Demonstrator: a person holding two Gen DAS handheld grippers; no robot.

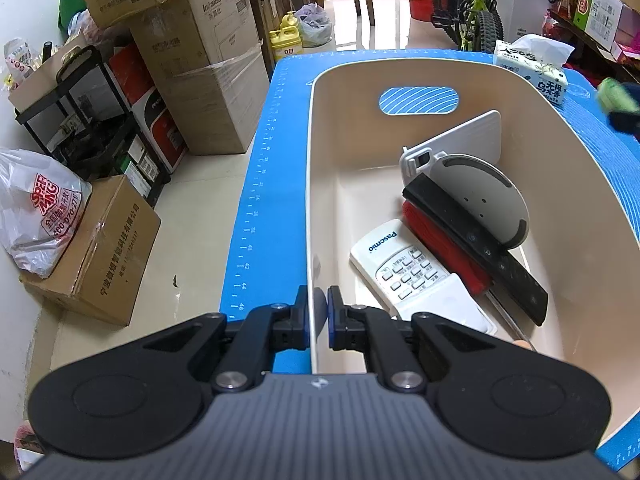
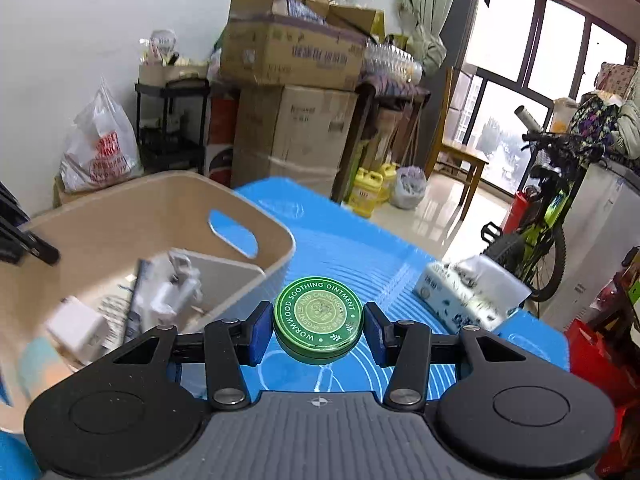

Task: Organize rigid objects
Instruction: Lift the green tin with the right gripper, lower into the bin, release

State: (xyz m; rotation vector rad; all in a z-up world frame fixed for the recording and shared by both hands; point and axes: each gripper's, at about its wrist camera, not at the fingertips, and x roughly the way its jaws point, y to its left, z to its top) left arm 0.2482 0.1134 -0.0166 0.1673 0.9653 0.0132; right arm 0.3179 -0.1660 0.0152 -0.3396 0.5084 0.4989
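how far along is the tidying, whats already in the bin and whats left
Done: the beige bin already holds a white remote, a black remote, a red item, a grey disc and a white bracket.

In hand: the left gripper pinches the bin's wall; the right gripper holds a green ointment tin above the blue mat.

Left: dropping the tin in. A tissue pack sits on the mat.

Glossy tin (image 2: 318,322) — smooth plastic bin (image 1: 440,76)

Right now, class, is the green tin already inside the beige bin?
No, the green tin sits between the right hand-held gripper fingers above the blue mat, outside the beige bin.
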